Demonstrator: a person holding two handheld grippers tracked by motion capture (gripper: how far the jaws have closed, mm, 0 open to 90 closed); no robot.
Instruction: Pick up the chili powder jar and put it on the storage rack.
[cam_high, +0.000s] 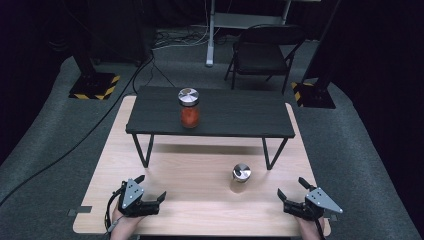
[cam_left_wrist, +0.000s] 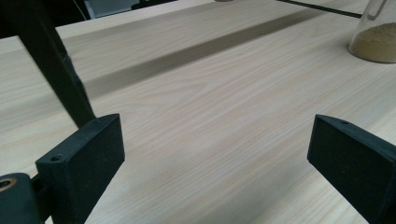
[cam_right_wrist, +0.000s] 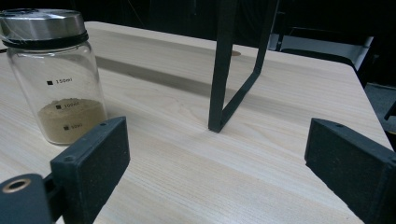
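A glass jar with a metal lid and red-orange contents (cam_high: 189, 109) stands upright on a low black shelf (cam_high: 235, 117). A smaller lidded jar of tan powder (cam_high: 241, 177) stands on the pale wooden table (cam_high: 200, 205) in front of the shelf. My left gripper (cam_high: 151, 186) rests open near the table's front left edge, nothing between its jaws. My right gripper (cam_high: 291, 186) sits open at the front right, just right of the powder jar. The right gripper view has the powder jar (cam_right_wrist: 56, 84) beyond its left jaw, apart from the right gripper (cam_right_wrist: 217, 158). The left gripper (cam_left_wrist: 215, 149) is over bare wood, with the powder jar (cam_left_wrist: 376, 42) far off.
The shelf stands on thin black metal legs (cam_right_wrist: 233, 79), one also close beside my left jaw (cam_left_wrist: 56, 70). Behind the table are a folding chair (cam_high: 262, 52), stand bases with yellow-black tape (cam_high: 95, 87) and cables on grey carpet.
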